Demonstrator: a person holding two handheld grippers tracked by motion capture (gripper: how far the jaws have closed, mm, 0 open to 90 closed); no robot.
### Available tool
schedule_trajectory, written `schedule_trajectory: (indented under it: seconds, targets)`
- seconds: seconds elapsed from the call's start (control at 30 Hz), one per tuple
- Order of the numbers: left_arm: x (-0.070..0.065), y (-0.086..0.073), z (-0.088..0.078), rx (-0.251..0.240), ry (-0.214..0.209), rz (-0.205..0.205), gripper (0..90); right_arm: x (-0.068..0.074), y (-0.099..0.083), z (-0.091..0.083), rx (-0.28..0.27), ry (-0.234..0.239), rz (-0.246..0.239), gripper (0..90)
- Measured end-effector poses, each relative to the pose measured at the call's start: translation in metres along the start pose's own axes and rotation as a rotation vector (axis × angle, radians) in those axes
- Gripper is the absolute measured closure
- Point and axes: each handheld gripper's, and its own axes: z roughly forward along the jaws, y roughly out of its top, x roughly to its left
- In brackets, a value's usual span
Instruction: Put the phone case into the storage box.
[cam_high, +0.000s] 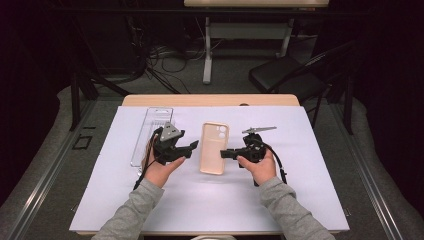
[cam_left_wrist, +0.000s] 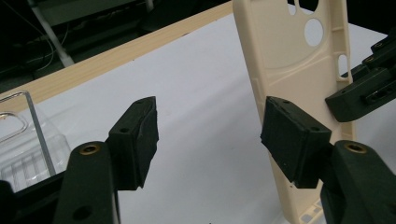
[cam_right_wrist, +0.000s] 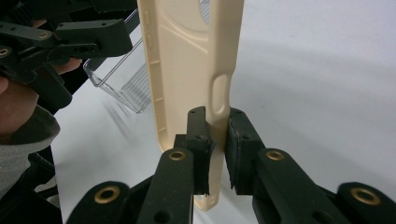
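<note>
A cream phone case (cam_high: 215, 148) lies open side up on the white mat (cam_high: 300, 190) in the middle of the table. My right gripper (cam_high: 225, 153) comes in from the right and is shut on the case's right side wall (cam_right_wrist: 219, 93), one pad inside and one outside; its own view centres the grip (cam_right_wrist: 217, 135). My left gripper (cam_high: 190, 149) stands open just left of the case. In the left gripper view its pads (cam_left_wrist: 140, 135) are apart over bare mat, and the case (cam_left_wrist: 289, 51) lies behind the right-hand jaw, not clamped.
A clear plastic tray (cam_high: 151, 135) lies at the mat's left, behind my left gripper, and appears as a clear box (cam_left_wrist: 23, 144) in the left gripper view. The wooden table edge (cam_high: 210, 100) runs along the back. A black chair (cam_high: 290, 75) and a desk frame (cam_high: 207, 55) stand beyond.
</note>
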Motion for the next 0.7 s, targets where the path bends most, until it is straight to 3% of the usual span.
schedule_trajectory:
  seconds: [0.17,0.47,0.6,0.7]
  targets:
    - [0.001,0.004,0.0,-0.001,-0.033,-0.01,33.6,0.002,-0.001,0.002,0.014,-0.003,-0.004,80.9]
    - [0.007,0.017,-0.002,0.054,-0.067,0.049,32.4,0.004,-0.001,0.003,0.008,0.0,-0.008,80.9]
    - [0.009,0.023,-0.002,0.067,-0.087,0.049,32.5,0.004,-0.001,0.003,0.007,-0.001,-0.009,80.9]
    - [0.009,0.027,-0.002,0.093,-0.078,0.09,33.5,0.004,-0.001,0.003,0.007,-0.001,-0.011,80.9]
